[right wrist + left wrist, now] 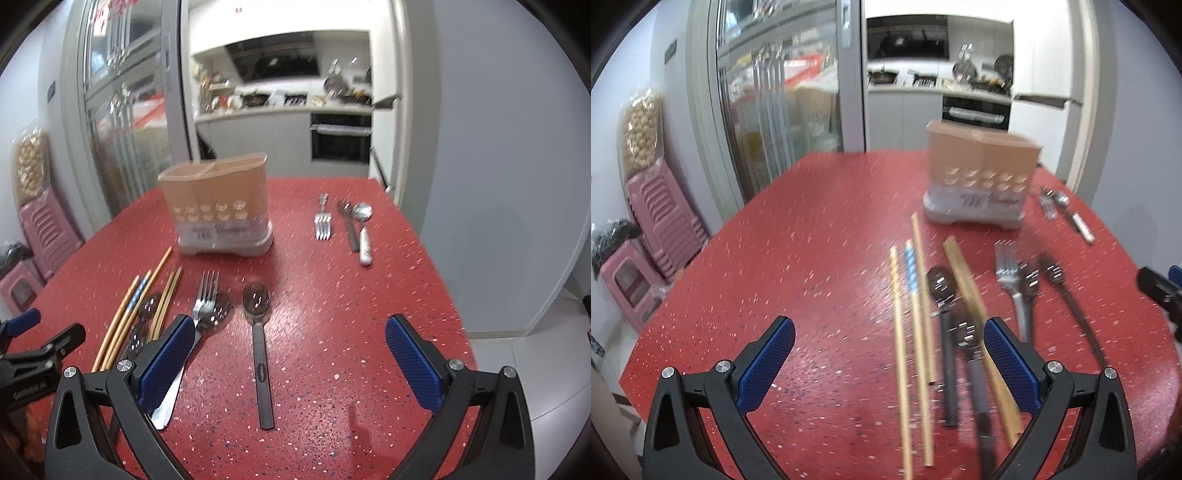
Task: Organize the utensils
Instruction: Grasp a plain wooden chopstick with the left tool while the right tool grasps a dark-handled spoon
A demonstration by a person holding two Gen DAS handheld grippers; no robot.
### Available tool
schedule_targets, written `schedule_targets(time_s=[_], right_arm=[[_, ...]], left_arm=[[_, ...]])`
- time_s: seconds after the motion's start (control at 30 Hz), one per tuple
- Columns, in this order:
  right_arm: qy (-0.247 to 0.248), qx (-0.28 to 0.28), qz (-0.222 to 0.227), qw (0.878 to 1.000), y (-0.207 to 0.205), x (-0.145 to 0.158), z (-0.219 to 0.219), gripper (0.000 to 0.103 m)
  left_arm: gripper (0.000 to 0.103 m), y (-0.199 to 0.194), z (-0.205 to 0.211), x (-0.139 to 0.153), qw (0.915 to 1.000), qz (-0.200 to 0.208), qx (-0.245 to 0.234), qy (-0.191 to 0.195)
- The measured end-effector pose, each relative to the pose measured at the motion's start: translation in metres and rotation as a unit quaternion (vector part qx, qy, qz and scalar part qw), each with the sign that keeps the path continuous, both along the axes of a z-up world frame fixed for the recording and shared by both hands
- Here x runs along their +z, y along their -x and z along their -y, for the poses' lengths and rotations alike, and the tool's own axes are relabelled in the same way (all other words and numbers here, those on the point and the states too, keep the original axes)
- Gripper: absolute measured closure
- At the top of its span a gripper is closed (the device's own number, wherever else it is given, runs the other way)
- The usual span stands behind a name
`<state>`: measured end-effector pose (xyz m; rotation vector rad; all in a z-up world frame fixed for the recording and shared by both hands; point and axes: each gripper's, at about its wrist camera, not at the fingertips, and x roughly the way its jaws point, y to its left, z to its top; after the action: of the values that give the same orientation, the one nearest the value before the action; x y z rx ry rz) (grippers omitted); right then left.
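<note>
Hovering wide open and empty, the left gripper and right gripper face chopsticks, spoons and forks lying loose on the red table (probably because sorting into the beige holder has not begun).

Bright, even indoor light; glare streaks the red tabletop toward 12 o'clock, motion blur throughout, fisheye corners black.

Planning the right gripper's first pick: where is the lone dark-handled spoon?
In the right wrist view, the dark-handled spoon lies alone on the red table, between the open right gripper's fingers, right of the fork.
</note>
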<state>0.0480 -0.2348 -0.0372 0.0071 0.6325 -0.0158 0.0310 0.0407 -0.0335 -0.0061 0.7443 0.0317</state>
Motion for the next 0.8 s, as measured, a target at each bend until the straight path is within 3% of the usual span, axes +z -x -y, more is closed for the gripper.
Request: schedule_targets(time_s=[0.2, 0.47, 0.73, 0.8], right_arm=[[-0.007, 0.032, -0.074, 0.997, -0.030, -0.014, 0.002, 0.000], [-0.021, 0.046, -0.146, 0.988, -0.058, -0.028, 0.001, 0.000], [-0.007, 0.054, -0.217, 0.975, -0.082, -0.040, -0.004, 0.004], [0.001, 0.055, -0.229, 0.972, -0.088, -0.045, -0.006, 0.009]], left_arm=[[0.000, -0.028, -0.027, -0.024, 0.9973, -0.069, 0.012, 0.024], [0.000, -0.053, -0.042, -0.045, 0.9908, -0.122, 0.018, 0.055], [0.000, -0.068, -0.041, -0.056, 0.9882, -0.147, 0.019, 0.036], [0.000, -0.070, -0.040, -0.056, 0.9881, -0.150, 0.020, 0.030]])
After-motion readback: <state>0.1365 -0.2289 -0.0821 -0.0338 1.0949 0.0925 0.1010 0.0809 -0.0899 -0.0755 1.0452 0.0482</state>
